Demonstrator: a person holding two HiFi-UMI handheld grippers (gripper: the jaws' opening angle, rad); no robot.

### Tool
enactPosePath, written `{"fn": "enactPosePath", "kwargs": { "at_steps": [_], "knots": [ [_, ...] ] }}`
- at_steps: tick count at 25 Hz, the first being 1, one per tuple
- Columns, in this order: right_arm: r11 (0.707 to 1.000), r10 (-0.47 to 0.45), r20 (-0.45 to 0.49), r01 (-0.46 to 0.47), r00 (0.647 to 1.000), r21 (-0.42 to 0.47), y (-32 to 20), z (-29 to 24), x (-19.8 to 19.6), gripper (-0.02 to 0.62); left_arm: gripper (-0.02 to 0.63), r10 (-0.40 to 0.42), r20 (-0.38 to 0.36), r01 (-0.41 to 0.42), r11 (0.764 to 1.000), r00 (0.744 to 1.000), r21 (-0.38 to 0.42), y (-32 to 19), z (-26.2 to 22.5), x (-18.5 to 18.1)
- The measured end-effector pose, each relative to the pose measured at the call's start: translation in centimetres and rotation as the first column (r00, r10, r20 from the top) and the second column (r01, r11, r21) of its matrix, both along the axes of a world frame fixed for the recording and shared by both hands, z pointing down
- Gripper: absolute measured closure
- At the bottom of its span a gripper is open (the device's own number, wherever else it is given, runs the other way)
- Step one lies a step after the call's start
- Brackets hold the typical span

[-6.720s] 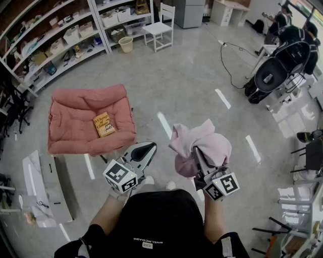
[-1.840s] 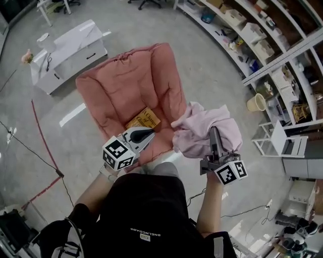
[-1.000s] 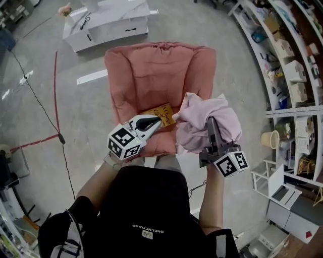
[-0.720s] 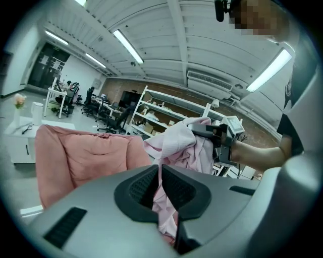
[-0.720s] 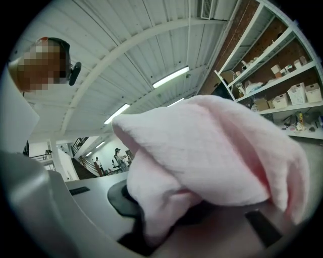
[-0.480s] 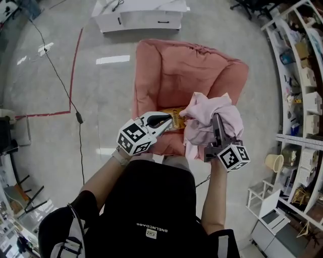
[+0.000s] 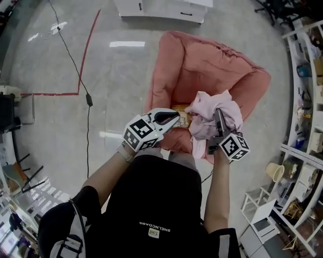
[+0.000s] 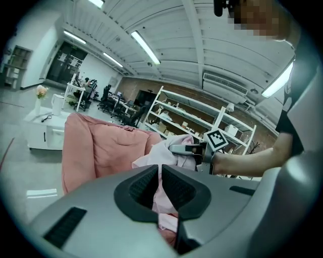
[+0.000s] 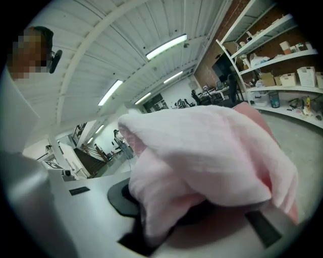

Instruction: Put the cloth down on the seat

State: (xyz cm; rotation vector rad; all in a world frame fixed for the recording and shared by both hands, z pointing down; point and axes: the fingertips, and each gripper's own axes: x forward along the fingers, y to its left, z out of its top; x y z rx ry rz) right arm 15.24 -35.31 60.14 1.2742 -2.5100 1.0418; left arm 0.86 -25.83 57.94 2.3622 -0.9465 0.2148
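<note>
**Desk:** What could go wrong for us here?

**Field:** Our right gripper (image 7: 219,121) has its jaws clamped on the pink cloth (image 7: 208,107). The cloth bunches over and around them in the air above the front of the pink seat (image 7: 202,65). We judge that if we let go here, the bundle may land on the book (image 7: 184,118), which lies on the cushion just left of those jaws. It could also slip off the seat's front edge, which is close beneath them.

**Desk:** And our left gripper (image 7: 174,117)?

**Field:** Its jaws are drawn in to a thin slit with nothing between them. They point at the book, and we cannot tell whether they touch it. The cloth hangs just beyond their tips, so a loose fold could snag there as it drops.

**Desk:** What stands in our way?

**Field:** Only the book, as we read it. The deeper cushion ahead of both jaws is bare.

**Desk:** What else is around us?

**Field:** A black cable (image 7: 88,95) and a red tape line (image 7: 81,65) cross the floor well left of the left jaws. A white cabinet (image 7: 161,7) stands far ahead, past the seat back. Shelving (image 7: 308,75) runs well right of the right jaws, with a pale bucket (image 7: 275,171) on the floor behind them. None of it is near the cloth.
</note>
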Motion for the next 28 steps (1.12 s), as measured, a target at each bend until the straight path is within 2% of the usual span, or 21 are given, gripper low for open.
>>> {"fn": "enactPosePath", "kwargs": {
  "at_steps": [9, 14, 22, 28],
  "knots": [
    [0.993, -0.061, -0.089, 0.052, 0.994, -0.102, -2.2, 8.5, -4.5, 0.46, 0.591, -0.029, -0.007, 0.029, 0.999, 1.0, -0.038, -0.3, 3.6, -3.9],
    [0.985, -0.107, -0.166, 0.081, 0.98, -0.155, -2.0, 11.8, -5.7, 0.46, 0.591, -0.044, -0.015, 0.043, 0.997, 0.999, -0.062, 0.7, 4.4, -4.5],
    [0.966, -0.145, -0.25, 0.083, 0.957, -0.245, -2.5, 17.0, -8.2, 0.46, 0.591, -0.056, -0.026, 0.054, 0.995, 0.998, -0.084, 0.9, 6.4, -6.4],
    [0.94, -0.2, -0.301, 0.096, 0.933, -0.327, -2.2, 20.2, -9.1, 0.453, 0.591, -0.068, -0.023, 0.066, 0.993, 0.997, -0.101, 0.6, 7.5, -7.4]
  ]
}}
